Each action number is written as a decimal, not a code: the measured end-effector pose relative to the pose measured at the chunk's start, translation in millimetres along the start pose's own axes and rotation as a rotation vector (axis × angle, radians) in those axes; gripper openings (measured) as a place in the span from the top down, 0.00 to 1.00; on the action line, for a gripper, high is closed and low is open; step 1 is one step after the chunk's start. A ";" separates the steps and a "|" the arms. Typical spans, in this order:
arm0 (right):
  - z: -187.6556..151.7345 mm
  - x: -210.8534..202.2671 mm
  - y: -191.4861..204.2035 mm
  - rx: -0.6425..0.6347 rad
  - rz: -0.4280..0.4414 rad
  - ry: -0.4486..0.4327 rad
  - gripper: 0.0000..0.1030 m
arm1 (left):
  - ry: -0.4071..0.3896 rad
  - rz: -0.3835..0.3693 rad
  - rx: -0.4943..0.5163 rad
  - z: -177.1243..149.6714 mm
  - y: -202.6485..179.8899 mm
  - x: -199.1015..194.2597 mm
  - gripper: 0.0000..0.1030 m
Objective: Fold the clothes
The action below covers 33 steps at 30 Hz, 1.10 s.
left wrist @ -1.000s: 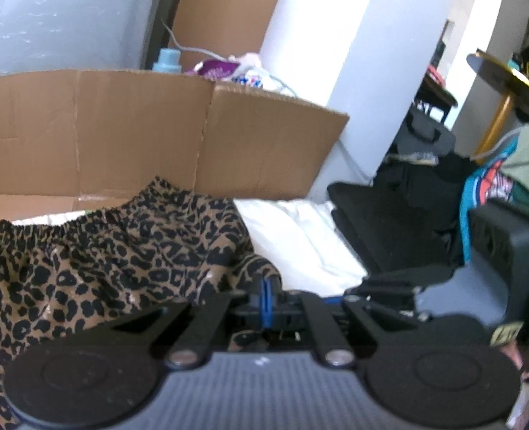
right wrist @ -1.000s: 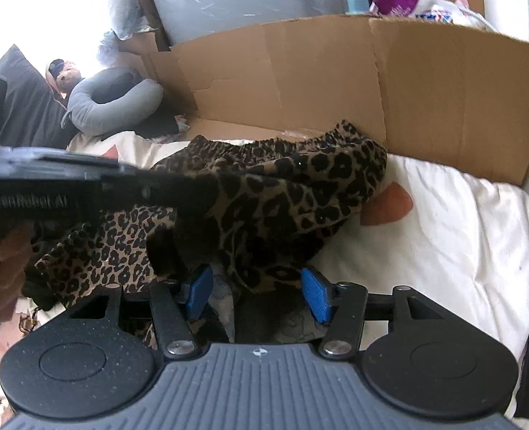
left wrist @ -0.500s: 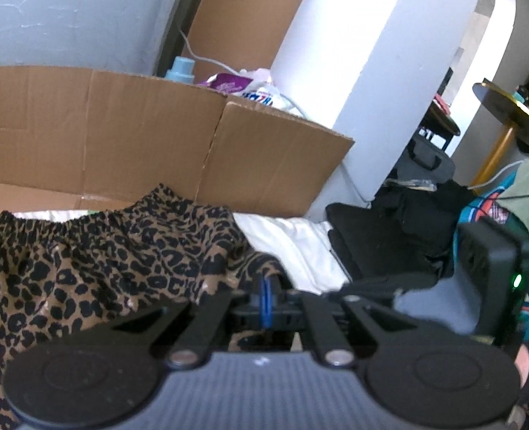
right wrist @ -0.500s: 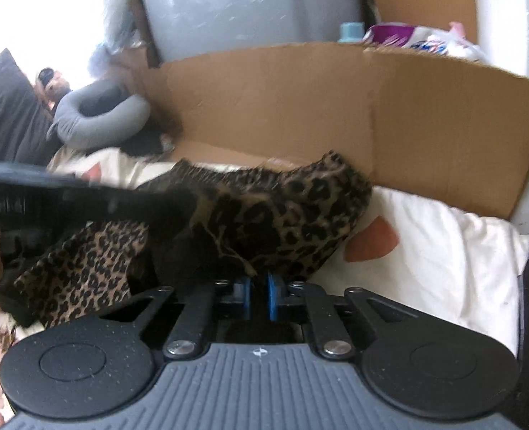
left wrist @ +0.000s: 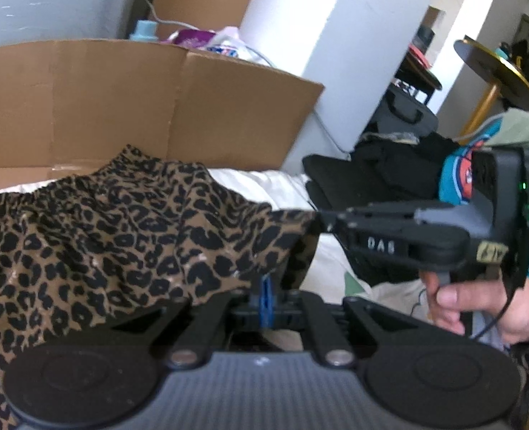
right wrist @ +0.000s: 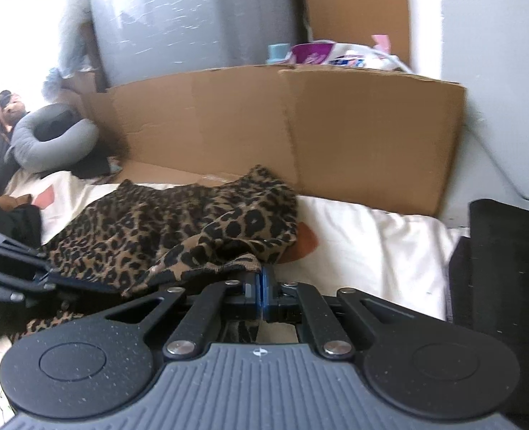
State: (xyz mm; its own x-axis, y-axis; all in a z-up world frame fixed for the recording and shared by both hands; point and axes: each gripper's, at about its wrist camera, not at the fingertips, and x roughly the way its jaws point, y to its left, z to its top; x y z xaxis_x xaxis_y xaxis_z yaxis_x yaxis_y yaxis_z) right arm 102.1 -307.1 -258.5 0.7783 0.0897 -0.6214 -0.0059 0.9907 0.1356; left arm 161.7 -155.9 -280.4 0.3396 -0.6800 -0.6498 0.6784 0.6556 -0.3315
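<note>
White bedding underneath, cardboard sheet propped upright beyond both tools, white column further off to the right; grey neck pillow far ahead on the left of the right tool, dark clutter at both margins.

Leopard-print garment spread ahead and to the left of the left gripper, gathered waistband along its far edge toward the cardboard; near hem bunched and raised off the bedding.

Left gripper: blue pads pressed together, a hem fold of the garment pinched between them. Right gripper: pads likewise closed tight, a corner of the same garment clamped just ahead of the tips; seen from the left camera, reaching in from the right with a hand on its trigger, tips touching the cloth edge.

Step in hand, by judgement: both near corners gripped, hem lifted, ready for the first fold. Next move likely calls for carrying both corners forward together toward the waistband, keeping the edge taut and level, then lowering flat before release; uneven travel risks a skewed fold.

Count: one garment; two grippers; one cardboard sheet; one neck pillow; one hand visible.
</note>
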 end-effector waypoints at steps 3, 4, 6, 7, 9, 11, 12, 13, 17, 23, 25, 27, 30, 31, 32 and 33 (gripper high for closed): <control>-3.1 -4.6 -10.7 0.020 -0.036 -0.002 1.00 | 0.017 0.000 -0.012 -4.8 2.3 0.5 0.90; -4.2 -5.7 -14.6 0.027 -0.048 -0.001 1.00 | 0.022 0.000 -0.017 -6.6 3.4 0.6 0.87; -6.6 -7.0 -23.7 0.045 -0.074 0.002 1.00 | 0.036 0.000 -0.027 -10.4 5.3 0.9 0.83; -7.6 -6.8 -28.6 0.056 -0.089 0.005 1.00 | 0.047 0.001 -0.031 -12.8 5.9 1.3 0.81; -11.1 -5.5 -38.7 0.079 -0.117 0.016 1.00 | 0.072 -0.001 -0.039 -18.3 6.5 1.6 0.75; -16.4 -3.4 -50.2 0.107 -0.147 0.032 1.00 | 0.097 -0.006 -0.036 -24.4 4.9 2.8 0.70; -19.1 -2.0 -54.5 0.117 -0.159 0.040 1.00 | 0.110 -0.008 -0.033 -27.5 3.8 3.5 0.67; -21.9 -0.7 -58.8 0.127 -0.171 0.048 1.00 | 0.122 -0.009 -0.029 -30.5 3.2 4.0 0.64; -34.0 7.0 -74.4 0.162 -0.210 0.078 1.00 | 0.169 -0.007 -0.015 -41.5 3.2 7.0 0.62; -45.2 22.4 -90.8 0.206 -0.219 0.118 1.00 | 0.237 0.024 -0.001 -57.6 6.2 10.3 0.59; -45.8 26.7 -92.2 0.193 -0.202 0.125 0.98 | 0.250 0.033 0.002 -62.7 7.2 8.4 0.58; -46.3 31.0 -93.6 0.180 -0.185 0.132 0.97 | 0.250 0.044 0.004 -66.6 7.2 3.3 0.53; -46.5 37.8 -93.2 0.142 -0.181 0.149 0.95 | 0.235 0.067 0.012 -70.8 5.3 -9.1 0.48; -46.5 40.0 -92.7 0.126 -0.183 0.155 0.95 | 0.231 0.073 0.010 -72.4 4.5 -13.0 0.46; -46.9 42.0 -95.0 0.128 -0.183 0.163 0.95 | 0.228 0.080 0.006 -74.4 3.6 -17.0 0.45; -46.8 44.3 -97.2 0.132 -0.187 0.176 0.96 | 0.225 0.088 0.001 -76.6 2.4 -21.1 0.43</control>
State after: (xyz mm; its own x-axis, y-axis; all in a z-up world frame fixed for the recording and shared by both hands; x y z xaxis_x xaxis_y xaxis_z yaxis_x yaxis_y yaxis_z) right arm 107.7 -394.7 -335.3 0.6371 -0.0658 -0.7680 0.2187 0.9708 0.0983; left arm 106.2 -114.8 -319.9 0.2439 -0.5301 -0.8121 0.6532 0.7087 -0.2664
